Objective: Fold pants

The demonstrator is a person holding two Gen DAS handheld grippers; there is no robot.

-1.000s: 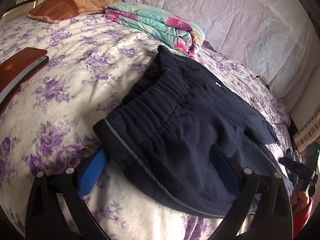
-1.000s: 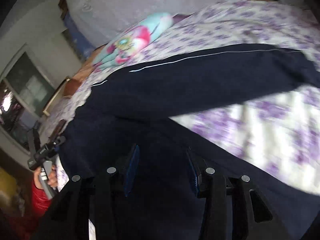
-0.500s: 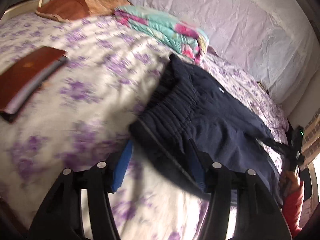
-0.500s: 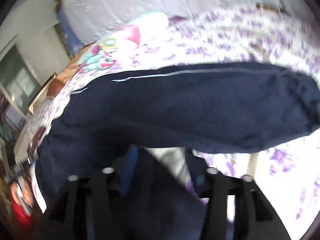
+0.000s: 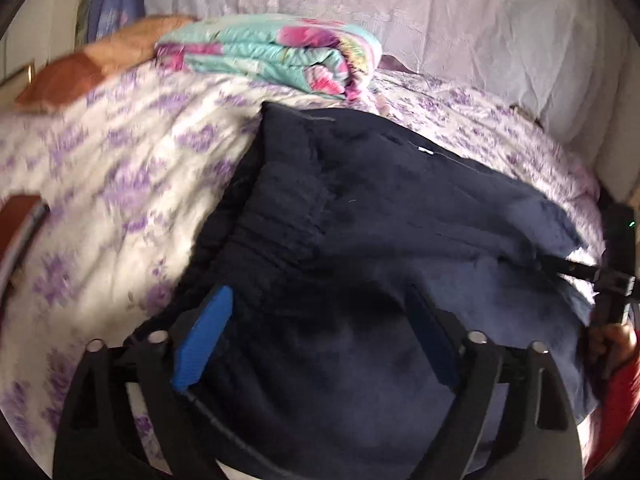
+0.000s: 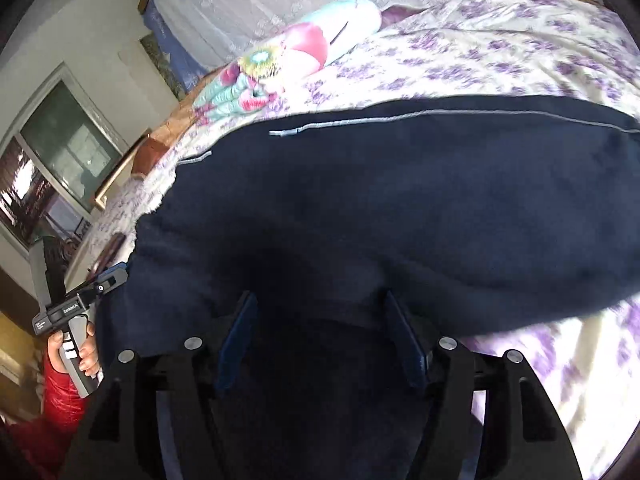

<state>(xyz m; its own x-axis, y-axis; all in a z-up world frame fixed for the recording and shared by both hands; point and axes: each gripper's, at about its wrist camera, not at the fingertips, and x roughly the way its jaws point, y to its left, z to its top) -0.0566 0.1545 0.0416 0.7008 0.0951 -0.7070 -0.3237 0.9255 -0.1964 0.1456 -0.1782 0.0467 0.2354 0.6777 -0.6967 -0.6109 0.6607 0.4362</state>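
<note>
Dark navy pants (image 5: pixel 360 216) lie on a bed with a purple-flowered sheet (image 5: pixel 120 168). In the left wrist view the elastic waistband is at centre left and the legs run off to the right. My left gripper (image 5: pixel 320 344) has its jaws apart with the near waist edge of the pants between the blue pads (image 5: pixel 204 340). In the right wrist view the pants (image 6: pixel 400 200) fill the middle, one layer doubled over. My right gripper (image 6: pixel 320 340) also has its jaws apart with dark cloth between them. Each gripper shows in the other's view, hand-held, at the frame edge.
A folded turquoise and pink floral quilt (image 5: pixel 272 56) lies at the head of the bed, beside an orange-brown pillow (image 5: pixel 92 68). A brown book (image 5: pixel 20 220) lies on the sheet at left. A pale headboard cover (image 5: pixel 440 20) is behind. A window (image 6: pixel 60 160) is at left.
Both grippers have moved in over the pants, with the cloth now between the jaws of each. A pants layer has been carried over and now lies doubled on the rest.
</note>
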